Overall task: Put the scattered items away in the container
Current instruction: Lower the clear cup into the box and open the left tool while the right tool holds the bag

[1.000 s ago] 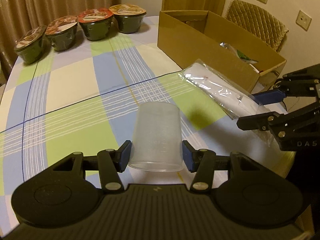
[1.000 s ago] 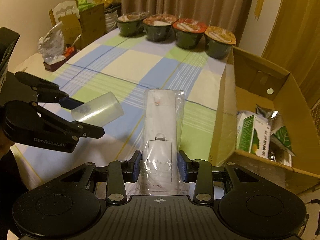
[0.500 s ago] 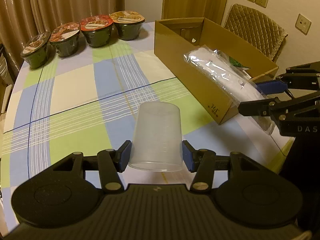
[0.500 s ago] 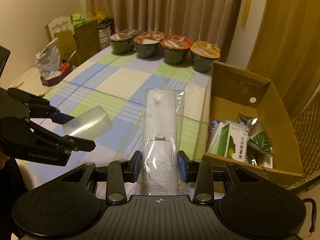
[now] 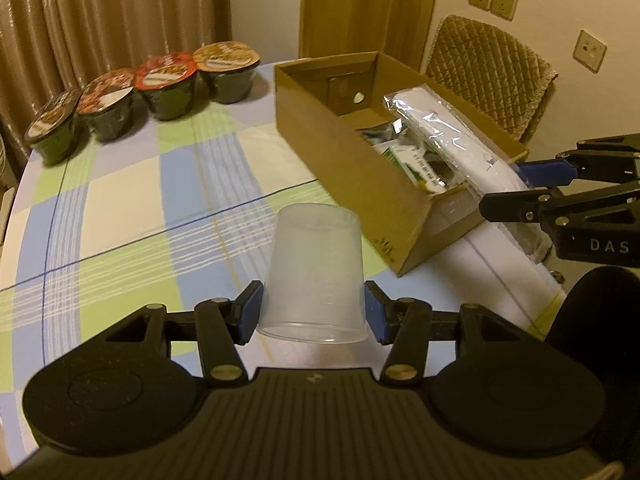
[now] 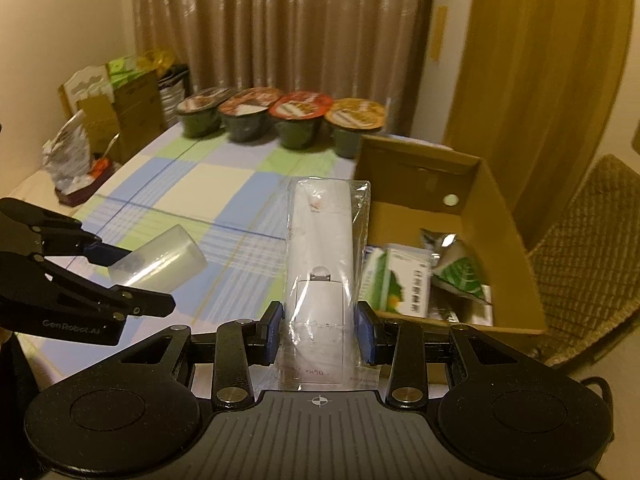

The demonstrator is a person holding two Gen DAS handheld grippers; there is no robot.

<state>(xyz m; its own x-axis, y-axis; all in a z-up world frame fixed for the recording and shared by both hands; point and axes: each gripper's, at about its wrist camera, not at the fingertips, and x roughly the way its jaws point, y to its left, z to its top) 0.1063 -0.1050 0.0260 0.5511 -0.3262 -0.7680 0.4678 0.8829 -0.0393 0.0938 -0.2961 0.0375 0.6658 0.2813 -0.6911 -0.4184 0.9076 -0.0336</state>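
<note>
Cardboard box (image 6: pixel 496 216), open-topped, stands at the right side of a table (image 5: pixel 120 184) covered in a blue, green and cream checked cloth; green-and-white packets (image 6: pixel 404 280) lie inside it. Left gripper (image 5: pixel 312 312) is clenched on a translucent plastic cup (image 5: pixel 316 268), held above the cloth with its open rim toward the camera. Right gripper (image 6: pixel 320 332) is clamped on a white remote in a clear bag (image 6: pixel 324 260); seen from the left wrist view, the bagged remote (image 5: pixel 444 132) extends over the box's open top, clear of the contents. Four lidded instant-noodle bowls (image 5: pixel 164 84) stand in a row at the far edge of the table. Brown pleated curtains (image 6: pixel 280 24) hang behind them, with a wooden door (image 5: pixel 368 4) to their right. A quilted chair (image 5: pixel 492 64) sits beyond the box, below wall sockets (image 5: pixel 494 0). Paper bags and boxes (image 6: pixel 116 108) stand off the table's far left.
</note>
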